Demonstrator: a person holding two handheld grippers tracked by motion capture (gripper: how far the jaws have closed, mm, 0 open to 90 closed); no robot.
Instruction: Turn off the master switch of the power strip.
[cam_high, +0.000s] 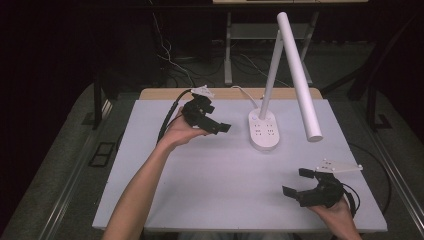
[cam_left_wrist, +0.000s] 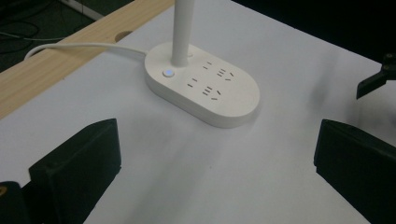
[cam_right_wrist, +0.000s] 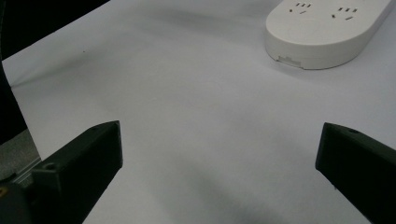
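Observation:
A white desk lamp stands on an oval base (cam_high: 263, 131) with sockets on top, at the table's back middle. Its tube head (cam_high: 299, 75) slants out over the right half. My left gripper (cam_high: 218, 119) hovers just left of the base, open and empty. In the left gripper view the base (cam_left_wrist: 210, 88) lies ahead of the open left gripper (cam_left_wrist: 217, 158), with a lit button (cam_left_wrist: 167, 73) beside the stem. My right gripper (cam_high: 297, 182) sits open near the front right corner. The right gripper view has the right gripper (cam_right_wrist: 219, 163) over bare table, with the base (cam_right_wrist: 322, 32) far ahead.
The white table top (cam_high: 225, 185) has a wooden strip (cam_left_wrist: 56, 70) along its back edge. A white cable (cam_left_wrist: 79, 46) runs from the lamp base over that strip. Metal frame legs and loose cables (cam_high: 172, 62) lie on the floor behind the table.

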